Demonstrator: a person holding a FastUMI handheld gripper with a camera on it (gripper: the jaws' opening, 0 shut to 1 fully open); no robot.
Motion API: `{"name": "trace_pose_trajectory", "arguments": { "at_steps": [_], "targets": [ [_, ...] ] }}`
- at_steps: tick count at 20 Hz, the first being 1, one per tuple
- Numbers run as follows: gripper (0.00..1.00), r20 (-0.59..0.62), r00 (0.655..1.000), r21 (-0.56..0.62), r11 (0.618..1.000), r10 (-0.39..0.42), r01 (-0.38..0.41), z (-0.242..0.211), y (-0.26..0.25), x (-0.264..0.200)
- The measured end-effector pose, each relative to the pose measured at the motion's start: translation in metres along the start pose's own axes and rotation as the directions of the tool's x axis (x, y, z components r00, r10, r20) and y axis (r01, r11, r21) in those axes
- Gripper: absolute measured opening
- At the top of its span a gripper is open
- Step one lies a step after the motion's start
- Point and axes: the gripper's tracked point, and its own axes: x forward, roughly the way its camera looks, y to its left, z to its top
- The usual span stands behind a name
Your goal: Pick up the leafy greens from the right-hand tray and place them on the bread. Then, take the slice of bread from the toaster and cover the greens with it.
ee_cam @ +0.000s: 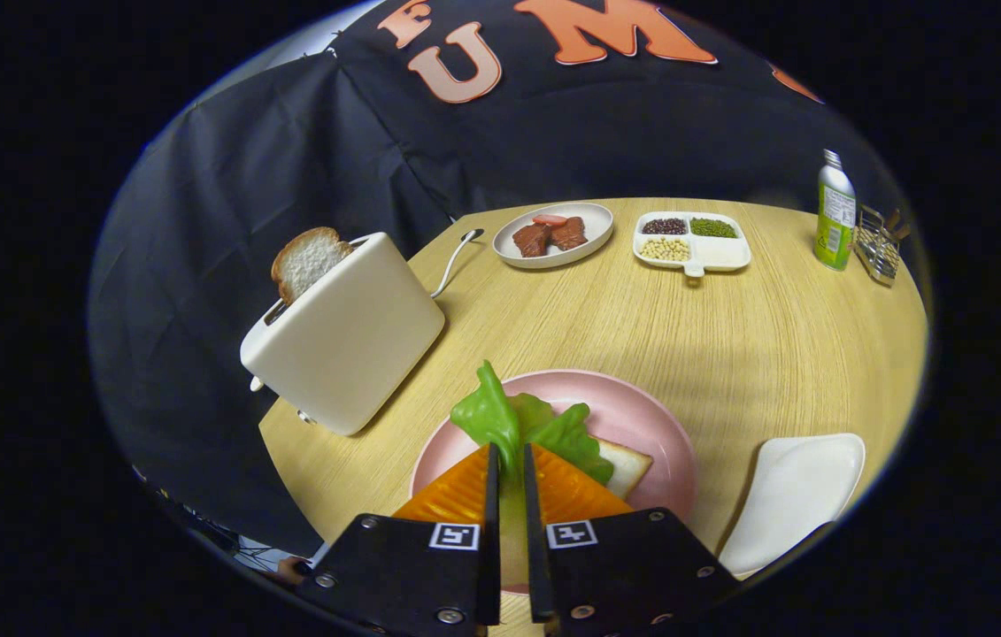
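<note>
The jaws pinch the greens [513,423] by the stem, leaves hanging over the bread [624,466] on the pink plate [642,416], ready to drop. Another slice [305,261] waits in the toaster [350,341].

Gripper [509,453] fingers nearly closed

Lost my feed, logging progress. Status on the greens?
Gripper fingers shut on leafy greens, held over bread on pink plate. Second slice in toaster. Nothing in the way.
</note>
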Motion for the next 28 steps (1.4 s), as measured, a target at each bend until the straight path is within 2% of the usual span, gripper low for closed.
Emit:
{"name": "trace_pose_trajectory", "arguments": {
  "at_steps": [7,10,14,17,21,25,28],
  "targets": [
    [0.45,0.003,0.998,-0.034,0.998,-0.061,0.061,0.013,0.003,0.002],
    [0.53,0.029,0.997,-0.049,0.996,-0.069,0.071,0.037,0.015,-0.007],
    [0.68,0.043,0.999,-0.031,0.999,-0.008,0.009,0.079,0.058,-0.018],
    [0.83,0.058,0.997,-0.014,0.999,0.043,-0.043,0.116,0.094,-0.022],
    [0.89,0.018,0.992,0.02,0.992,0.125,-0.125,0.151,0.149,-0.012],
    [0.91,-0.025,0.991,-0.047,0.99,0.135,-0.136,0.173,0.188,0.014],
    [0.92,-0.076,0.987,-0.053,0.988,0.143,-0.147,0.178,0.218,0.034]
  ]
}}
